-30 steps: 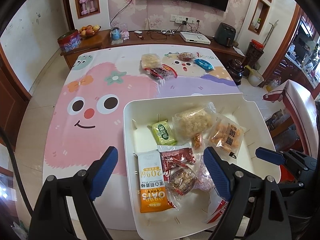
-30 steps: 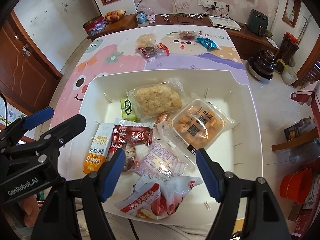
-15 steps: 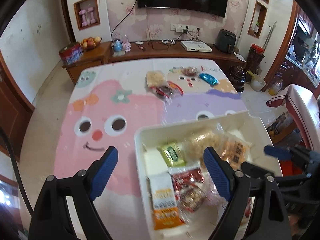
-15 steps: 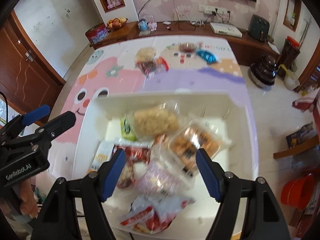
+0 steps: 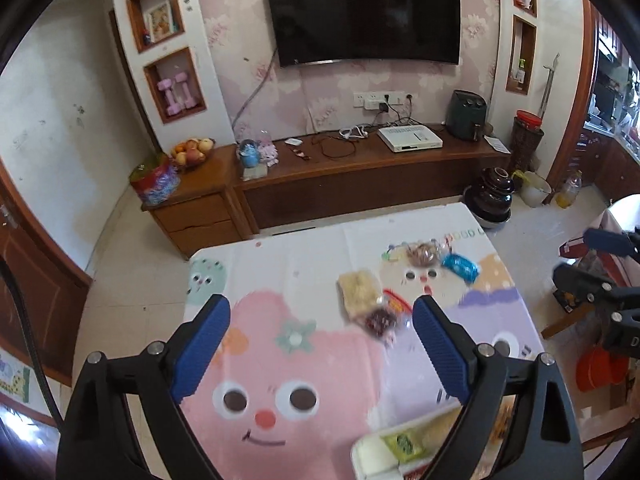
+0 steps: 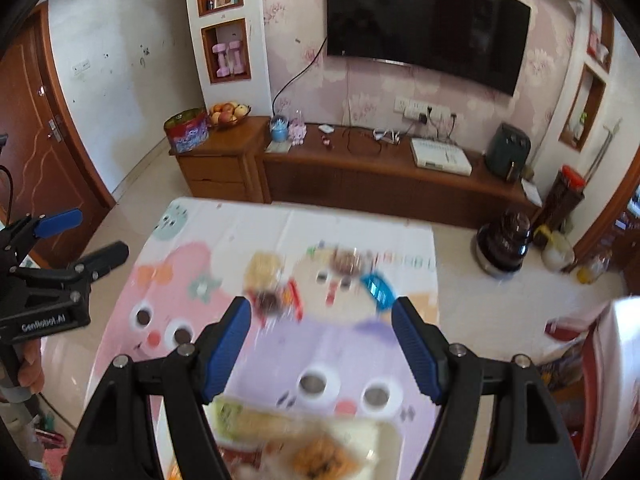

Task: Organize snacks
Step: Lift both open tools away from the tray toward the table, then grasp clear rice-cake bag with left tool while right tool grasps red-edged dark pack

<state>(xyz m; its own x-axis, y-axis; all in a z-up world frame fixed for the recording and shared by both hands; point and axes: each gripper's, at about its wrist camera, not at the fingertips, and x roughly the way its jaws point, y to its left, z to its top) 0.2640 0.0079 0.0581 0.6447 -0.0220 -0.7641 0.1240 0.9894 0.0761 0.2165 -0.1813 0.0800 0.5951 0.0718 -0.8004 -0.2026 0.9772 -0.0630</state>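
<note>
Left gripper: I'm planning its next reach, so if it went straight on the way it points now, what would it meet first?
Probably the pink cartoon tablecloth itself; nothing lies between the open left gripper and it. The red snack packet sits slightly right of that line, though depth is unclear.

The left gripper (image 5: 320, 350) pointed downward, its jaws having just opened wider, empty. The right gripper (image 6: 321, 346) stood parted, nothing between its jaws.

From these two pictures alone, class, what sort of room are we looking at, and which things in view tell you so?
Most likely a home living room. A flat television hangs on floral wallpaper above a long wooden TV cabinet, with a fruit bowl on it, and snacks lie on a table under a cartoon tablecloth.
</note>
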